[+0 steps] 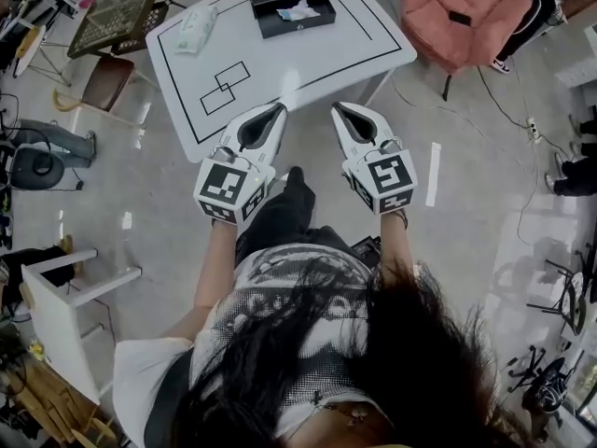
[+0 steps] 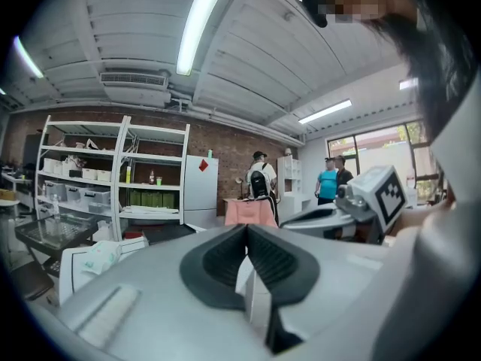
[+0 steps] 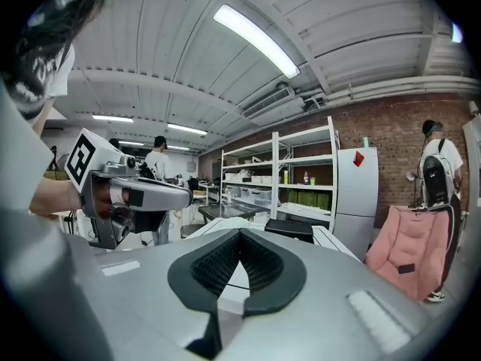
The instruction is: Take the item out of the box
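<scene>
A black box (image 1: 297,26) stands open at the far edge of the white table (image 1: 308,59), and a pale blue-and-white item (image 1: 298,10) lies inside it. My left gripper (image 1: 276,110) and right gripper (image 1: 339,110) hover side by side just short of the table's near edge, far from the box. Both are shut with nothing between the jaws. The left gripper view shows its pads (image 2: 225,258) meeting at the tip, with the box (image 2: 161,233) low beyond them. In the right gripper view the box (image 3: 289,230) sits behind the shut right gripper (image 3: 240,233).
A white wipes packet (image 1: 194,28) lies at the table's far left corner. Black tape lines mark rectangles (image 1: 224,87) on the tabletop. A pink chair (image 1: 466,12) stands to the right, a wooden chair (image 1: 103,82) and a mesh table (image 1: 117,12) to the left. People stand by the shelves (image 2: 259,179).
</scene>
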Tool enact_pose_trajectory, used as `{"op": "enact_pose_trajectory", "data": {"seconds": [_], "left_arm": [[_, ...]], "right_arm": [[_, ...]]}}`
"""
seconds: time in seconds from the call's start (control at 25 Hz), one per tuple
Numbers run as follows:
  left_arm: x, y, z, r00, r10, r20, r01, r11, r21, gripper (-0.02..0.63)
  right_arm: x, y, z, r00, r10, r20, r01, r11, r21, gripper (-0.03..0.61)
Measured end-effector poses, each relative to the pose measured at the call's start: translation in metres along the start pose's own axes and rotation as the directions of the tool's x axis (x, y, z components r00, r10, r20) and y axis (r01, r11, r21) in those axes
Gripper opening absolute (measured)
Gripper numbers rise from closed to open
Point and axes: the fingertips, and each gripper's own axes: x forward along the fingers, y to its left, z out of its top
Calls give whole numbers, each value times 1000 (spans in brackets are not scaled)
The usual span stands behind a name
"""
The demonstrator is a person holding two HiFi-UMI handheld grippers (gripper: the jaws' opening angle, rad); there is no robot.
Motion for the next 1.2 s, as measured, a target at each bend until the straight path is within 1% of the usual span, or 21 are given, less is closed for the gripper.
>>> {"op": "enact_pose_trajectory", "data": {"seconds": [0.36,0.56,0.72,0.88,1.04,1.2], "left_arm": [[68,86,8,999,-32,-12,32,999,-12,0],[97,129,7,999,-46,-15,46,999,-8,0],[112,156,4,999,-49,-16,48,998,-27,0],[123,170,1,998,-54,-11,54,997,-49,0],[132,175,-5,997,-70,-14,69,995,-65,0],[140,175,-5,997,-72,-17,70,995,-73,0]], "right_arm": [[86,-49,13,999,-40,-33,40,999,15,3],[133,-66,15,997,-49,-59,50,999,20,3],[159,-74,18,996,-53,-76,55,998,16,3],[172,-81,15,993,-61,-104,62,998,11,3],[177,-89,10,989,-76,-124,78,997,11,3],[178,-96,7,988,-74,-137,76,997,13,3]]}}
